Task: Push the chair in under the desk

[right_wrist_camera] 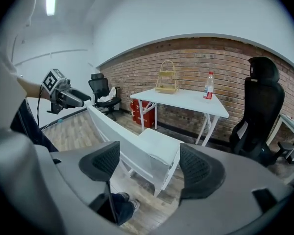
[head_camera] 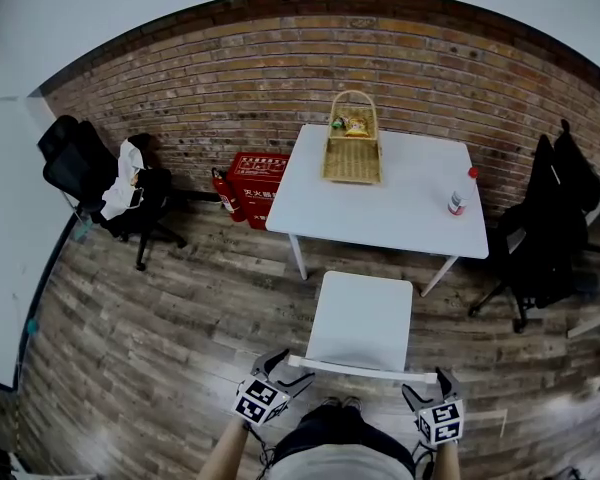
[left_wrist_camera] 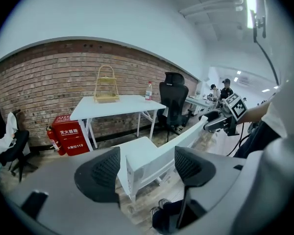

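Observation:
A white chair (head_camera: 361, 320) stands on the wood floor just in front of the white desk (head_camera: 400, 208), its seat outside the desk and its backrest towards me. My left gripper (head_camera: 283, 370) is at the backrest's left end and my right gripper (head_camera: 426, 392) at its right end. In the left gripper view the gripper (left_wrist_camera: 146, 173) is open and the chair's (left_wrist_camera: 149, 163) backrest end shows between the pads, untouched. My right gripper (right_wrist_camera: 149, 169) is likewise open around the other end of the chair (right_wrist_camera: 154, 155).
On the desk stand a wicker basket (head_camera: 353, 146) and a bottle (head_camera: 458, 200). A red box (head_camera: 257, 181) and a fire extinguisher (head_camera: 226, 196) sit by the brick wall. Black office chairs stand at left (head_camera: 108, 183) and right (head_camera: 542, 236). My feet (head_camera: 337, 404) are behind the chair.

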`<action>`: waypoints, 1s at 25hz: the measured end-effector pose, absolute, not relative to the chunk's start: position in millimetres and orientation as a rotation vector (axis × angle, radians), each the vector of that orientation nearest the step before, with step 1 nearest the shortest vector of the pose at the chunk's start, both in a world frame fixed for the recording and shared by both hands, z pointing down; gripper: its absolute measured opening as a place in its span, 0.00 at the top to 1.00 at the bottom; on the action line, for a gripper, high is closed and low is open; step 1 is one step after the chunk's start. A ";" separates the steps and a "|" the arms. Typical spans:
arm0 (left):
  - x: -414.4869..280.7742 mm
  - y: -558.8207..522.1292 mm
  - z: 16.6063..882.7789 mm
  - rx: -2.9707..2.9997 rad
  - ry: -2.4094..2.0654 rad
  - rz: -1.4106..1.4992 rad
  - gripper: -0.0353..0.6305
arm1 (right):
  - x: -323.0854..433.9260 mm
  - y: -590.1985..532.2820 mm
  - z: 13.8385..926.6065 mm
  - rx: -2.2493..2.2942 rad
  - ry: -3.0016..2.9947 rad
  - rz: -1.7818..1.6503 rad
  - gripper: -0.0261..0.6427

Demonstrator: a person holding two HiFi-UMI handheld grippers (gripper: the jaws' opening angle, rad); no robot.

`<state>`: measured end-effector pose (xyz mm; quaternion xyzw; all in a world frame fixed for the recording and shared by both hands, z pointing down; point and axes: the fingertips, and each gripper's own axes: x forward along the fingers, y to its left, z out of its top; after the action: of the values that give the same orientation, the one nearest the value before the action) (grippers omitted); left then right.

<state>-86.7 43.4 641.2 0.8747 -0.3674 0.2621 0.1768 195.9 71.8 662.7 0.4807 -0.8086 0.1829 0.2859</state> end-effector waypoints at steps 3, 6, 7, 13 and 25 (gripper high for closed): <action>-85.6 43.4 652.1 2.451 -1.020 0.758 0.44 | 193.1 72.5 664.9 1.269 -2.155 0.497 0.41; -81.9 42.0 656.7 2.443 -0.995 0.774 0.44 | 190.7 70.7 669.9 1.262 -2.154 0.509 0.41; -81.0 41.3 658.0 2.439 -0.994 0.776 0.44 | 190.9 69.7 672.8 1.265 -2.153 0.511 0.41; -78.2 35.7 664.3 2.401 -1.026 0.774 0.44 | 192.0 64.7 672.6 1.304 -2.133 0.544 0.41; -76.5 32.4 666.9 2.415 -1.122 0.721 0.46 | 196.7 63.6 674.4 1.356 -2.131 0.582 0.43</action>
<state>-76.5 32.4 666.9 0.8595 -0.3992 0.2564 0.1902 196.7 63.6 674.4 0.5035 -0.7914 0.2161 0.2712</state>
